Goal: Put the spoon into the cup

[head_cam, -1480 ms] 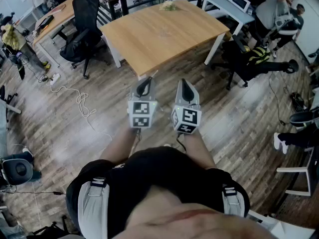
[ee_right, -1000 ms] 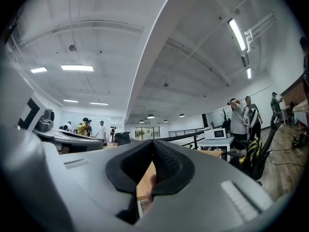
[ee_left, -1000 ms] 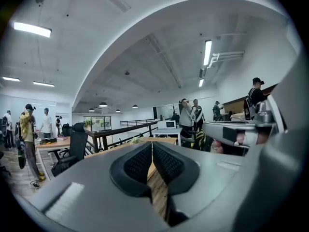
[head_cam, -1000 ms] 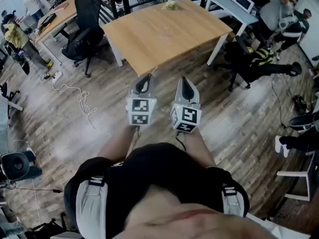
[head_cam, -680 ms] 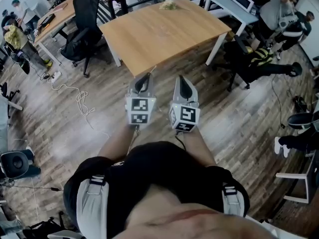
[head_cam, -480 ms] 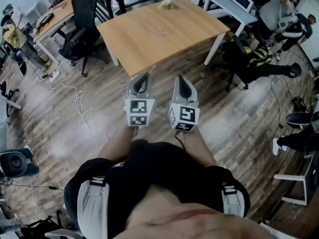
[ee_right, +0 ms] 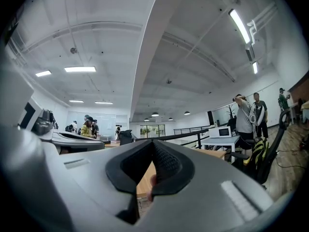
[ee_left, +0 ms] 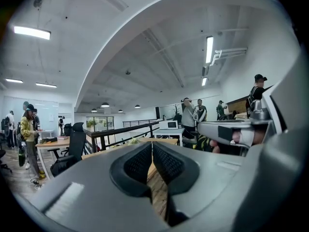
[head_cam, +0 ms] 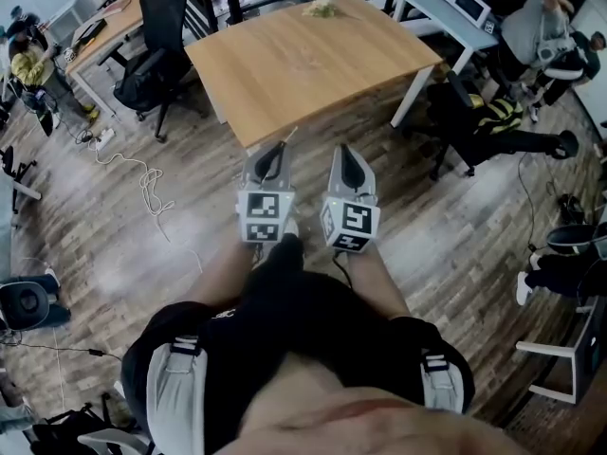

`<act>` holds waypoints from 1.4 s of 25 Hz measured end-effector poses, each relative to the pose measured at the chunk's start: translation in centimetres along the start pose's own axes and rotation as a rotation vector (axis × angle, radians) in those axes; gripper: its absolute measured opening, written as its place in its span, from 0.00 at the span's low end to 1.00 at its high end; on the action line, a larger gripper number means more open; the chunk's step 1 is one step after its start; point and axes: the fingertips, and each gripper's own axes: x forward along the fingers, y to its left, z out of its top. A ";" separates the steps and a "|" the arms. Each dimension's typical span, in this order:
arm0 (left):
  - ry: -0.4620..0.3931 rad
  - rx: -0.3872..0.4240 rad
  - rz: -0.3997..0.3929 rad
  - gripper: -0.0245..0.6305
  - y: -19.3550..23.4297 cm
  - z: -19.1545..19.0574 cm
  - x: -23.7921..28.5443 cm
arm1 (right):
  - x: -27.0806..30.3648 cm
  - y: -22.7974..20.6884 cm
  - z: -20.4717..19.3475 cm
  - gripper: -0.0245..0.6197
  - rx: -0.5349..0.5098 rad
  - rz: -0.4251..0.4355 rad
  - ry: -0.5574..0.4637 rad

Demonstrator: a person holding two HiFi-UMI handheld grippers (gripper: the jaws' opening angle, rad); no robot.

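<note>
I hold both grippers side by side at waist height, pointing level at a wooden table (head_cam: 313,60). My left gripper (head_cam: 276,150) is shut, and a thin pale spoon handle (head_cam: 286,135) sticks out past its tips. In the left gripper view the pads (ee_left: 166,161) meet on a thin pale edge. My right gripper (head_cam: 344,150) is shut; its pads (ee_right: 166,163) touch at the tip, and something small and pinkish shows low in the gap behind them. A small yellow-green thing (head_cam: 320,8) sits at the table's far edge. I cannot make out a cup.
The floor is wooden planks (head_cam: 171,254). Black office chairs (head_cam: 156,60) and a second desk stand to the left, with a white cable (head_cam: 147,183) on the floor. A seated person (head_cam: 493,126) and a white desk (head_cam: 446,12) are to the right. Several people stand in the background.
The person has stepped a little along the floor towards the table, carrying both grippers forward. The grippers keep the same pose and their jaws have not changed.
</note>
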 end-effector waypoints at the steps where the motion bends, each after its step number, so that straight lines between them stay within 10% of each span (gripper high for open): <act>1: 0.003 -0.003 -0.001 0.07 0.0 -0.2 0.4 | 0.3 -0.2 -0.1 0.04 -0.001 0.002 -0.001; 35: 0.024 -0.084 -0.022 0.07 9.9 -0.6 24.8 | 25.4 -6.0 -1.8 0.04 -0.018 0.028 0.039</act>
